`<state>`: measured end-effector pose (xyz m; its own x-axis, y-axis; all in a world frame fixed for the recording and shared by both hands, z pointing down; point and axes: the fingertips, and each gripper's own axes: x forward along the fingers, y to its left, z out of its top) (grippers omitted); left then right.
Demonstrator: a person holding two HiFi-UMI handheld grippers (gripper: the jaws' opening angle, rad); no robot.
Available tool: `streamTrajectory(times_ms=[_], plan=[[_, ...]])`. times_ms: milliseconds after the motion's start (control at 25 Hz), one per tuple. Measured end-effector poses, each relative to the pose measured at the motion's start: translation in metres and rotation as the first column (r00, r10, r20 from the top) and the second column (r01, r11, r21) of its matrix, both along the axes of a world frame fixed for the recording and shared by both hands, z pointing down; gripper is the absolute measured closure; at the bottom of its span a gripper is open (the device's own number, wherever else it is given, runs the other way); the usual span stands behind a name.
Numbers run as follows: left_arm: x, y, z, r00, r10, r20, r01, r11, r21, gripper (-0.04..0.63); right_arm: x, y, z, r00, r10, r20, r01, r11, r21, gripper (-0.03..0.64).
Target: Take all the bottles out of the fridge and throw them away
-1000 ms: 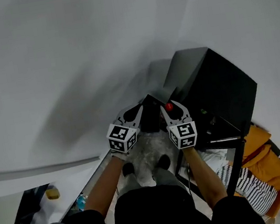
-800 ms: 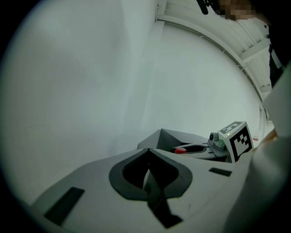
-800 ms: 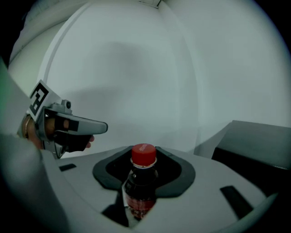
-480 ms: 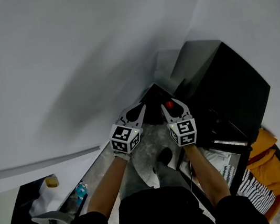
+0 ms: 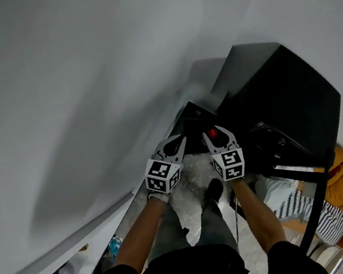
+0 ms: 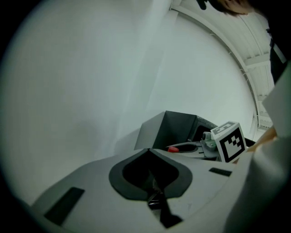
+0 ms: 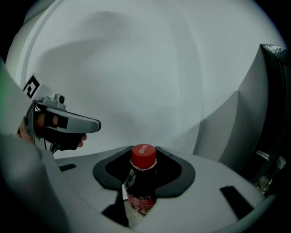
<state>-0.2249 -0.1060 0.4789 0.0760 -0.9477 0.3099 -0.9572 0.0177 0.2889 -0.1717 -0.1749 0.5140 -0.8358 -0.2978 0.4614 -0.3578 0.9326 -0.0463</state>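
Right claw [image 5: 215,135] is partway closed and clamped on a dark cola bottle [image 7: 141,186]. The bottle is upright, held in the air, and its red cap [image 7: 143,156] pokes up between the jaws. Left claw [image 6: 149,152] has its jaws pressed together with nothing in them. Both claws sit side by side in front of the person, near a black cabinet [image 5: 282,98] on the right. White wall [image 5: 84,82] ahead, speckled floor [image 5: 188,179] below.

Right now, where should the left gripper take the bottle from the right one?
Probably take the bottle by its neck under the red cap, coming from the left: the right gripper clamps the body, leaving only the top free.
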Motion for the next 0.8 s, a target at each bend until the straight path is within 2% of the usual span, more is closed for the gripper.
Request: streamTrajectory(times_ms=[200,400,800], plan=[[-0.008,-0.004,0.038,1.000,0.020,-0.012,-0.020,0.999,-0.048,0.592,-0.012,-0.009,0.047,0.999,0.020,-0.039,-0.020,1.000,-0.017,0.465],[-0.003,-0.009,0.078,0.998,0.013,-0.058,-0.017,0.998,-0.068,0.592,-0.008,-0.022,0.103,0.994,0.036,-0.105,-0.040,0.999,-0.036,0.466],[0.000,-0.010,0.189,0.992,0.008,-0.124,-0.022,0.993,-0.114,0.592,-0.005,-0.029,0.224,0.987,0.056,-0.148,-0.068,0.995,-0.072,0.466]])
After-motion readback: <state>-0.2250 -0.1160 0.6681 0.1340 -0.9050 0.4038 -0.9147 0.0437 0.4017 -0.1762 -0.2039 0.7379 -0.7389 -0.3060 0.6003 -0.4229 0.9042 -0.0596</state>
